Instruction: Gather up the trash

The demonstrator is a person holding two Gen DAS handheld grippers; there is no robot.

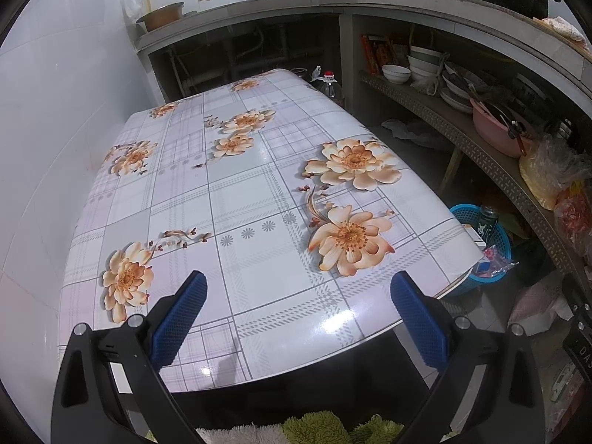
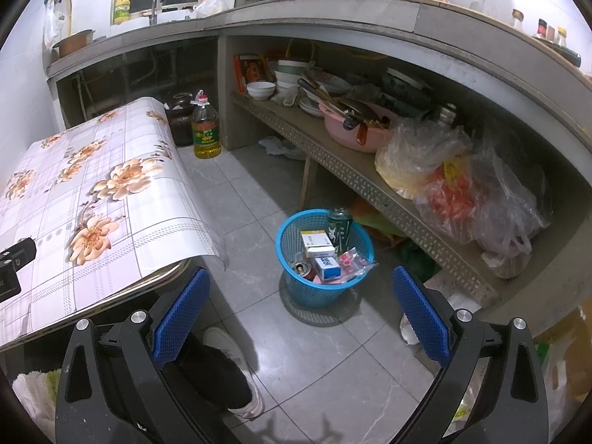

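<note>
blue plastic basket (image 2: 322, 259) on the floor beside the tabletop (image 1: 259, 199) holds the trash: a dark green can (image 2: 339, 228), two small cardboard boxes (image 2: 315, 243) and a clear wrapper (image 2: 351, 263); all look light, the can stiff but easy to dent, the wrapper thin and slippery; boxes are best pinched across their flat faces; left gripper (image 1: 298, 288) and right gripper (image 2: 300, 285) both hang released, holding nothing; no trash shows on the flowered tabletop.
</note>
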